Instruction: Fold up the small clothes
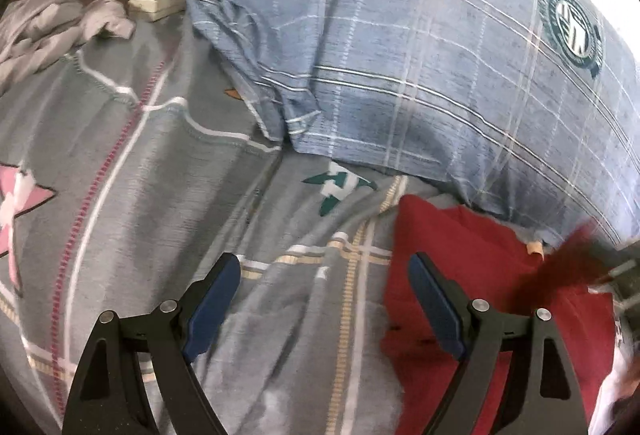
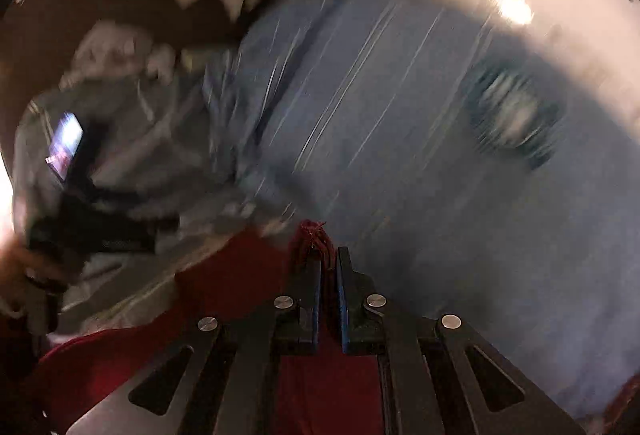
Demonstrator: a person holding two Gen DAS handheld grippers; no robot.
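Red garment (image 1: 492,271) on bed (image 1: 160,163), 4 o'clock; right gripper (image 2: 329,267) fingers pinch its edge; left gripper (image 1: 324,299) fingers spread, empty.

Left wrist view: looks steeply down, close over grey bedspread (image 1: 160,163); blue plaid pillow (image 1: 420,55) at 1 o'clock. Right wrist view: blurred, tilted down, close. Shared: pillow, bedspread, red garment (image 2: 320,387) at 6 o'clock.

A home bedroom: a plaid blue pillow (image 1: 420,47) lies on a bed's grey patterned bedsheet (image 1: 168,171).
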